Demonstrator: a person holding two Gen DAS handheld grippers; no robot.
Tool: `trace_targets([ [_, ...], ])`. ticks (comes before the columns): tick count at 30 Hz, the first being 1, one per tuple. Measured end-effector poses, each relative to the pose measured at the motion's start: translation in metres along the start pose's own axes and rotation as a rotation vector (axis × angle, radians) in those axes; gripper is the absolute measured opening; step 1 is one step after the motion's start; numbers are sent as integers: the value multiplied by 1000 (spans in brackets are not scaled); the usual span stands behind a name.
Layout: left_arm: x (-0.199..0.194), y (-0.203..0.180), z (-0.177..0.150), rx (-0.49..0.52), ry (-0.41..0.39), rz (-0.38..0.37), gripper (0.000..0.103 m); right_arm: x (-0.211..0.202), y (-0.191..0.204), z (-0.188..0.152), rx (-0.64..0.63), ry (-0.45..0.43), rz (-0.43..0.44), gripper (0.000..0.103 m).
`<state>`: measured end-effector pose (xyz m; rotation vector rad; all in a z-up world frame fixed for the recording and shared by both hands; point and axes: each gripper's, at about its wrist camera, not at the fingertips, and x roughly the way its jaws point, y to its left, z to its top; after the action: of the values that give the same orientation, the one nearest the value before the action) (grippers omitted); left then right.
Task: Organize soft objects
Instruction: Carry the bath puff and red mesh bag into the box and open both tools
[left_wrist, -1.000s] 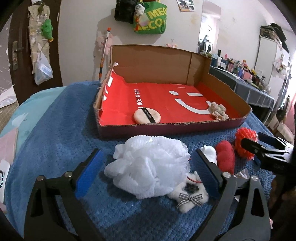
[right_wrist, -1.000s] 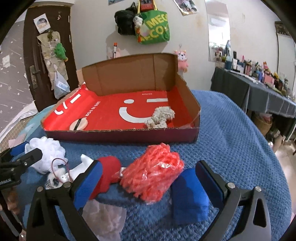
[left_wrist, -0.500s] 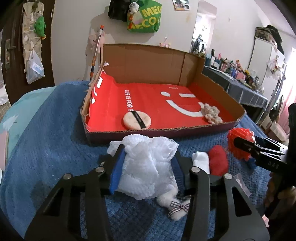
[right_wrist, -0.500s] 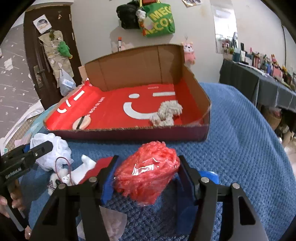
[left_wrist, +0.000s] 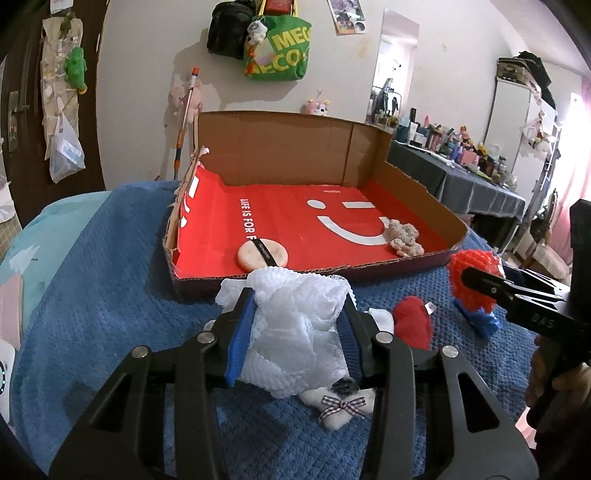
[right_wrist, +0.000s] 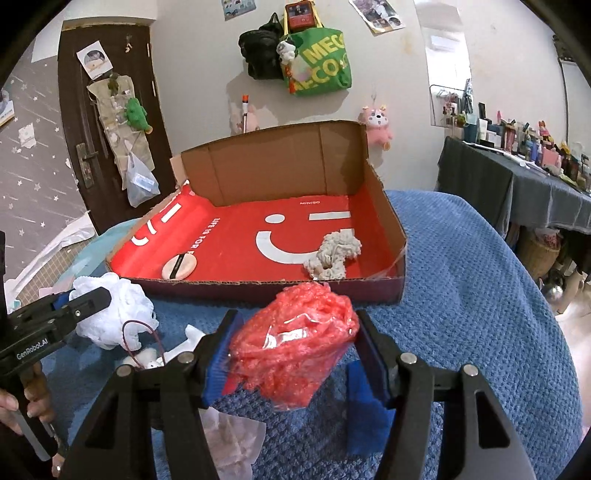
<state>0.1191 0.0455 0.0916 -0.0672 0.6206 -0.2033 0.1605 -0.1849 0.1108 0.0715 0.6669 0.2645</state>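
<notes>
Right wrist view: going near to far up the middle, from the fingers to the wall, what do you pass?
Red mesh bundle held in the right gripper → box front wall → cream scrunchie → box back wall → green bag on the wall.

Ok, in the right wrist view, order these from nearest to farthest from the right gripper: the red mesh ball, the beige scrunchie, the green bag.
1. Red mesh ball: held in the right gripper.
2. Beige scrunchie: in the box, ahead.
3. Green bag: on the far wall.
</notes>
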Motion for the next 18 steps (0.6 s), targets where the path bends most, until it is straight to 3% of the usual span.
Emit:
trace_targets([
  [18, -23, -6, 26, 38, -99, 6, 40, -11, 6, 7, -15, -46, 12, 64],
])
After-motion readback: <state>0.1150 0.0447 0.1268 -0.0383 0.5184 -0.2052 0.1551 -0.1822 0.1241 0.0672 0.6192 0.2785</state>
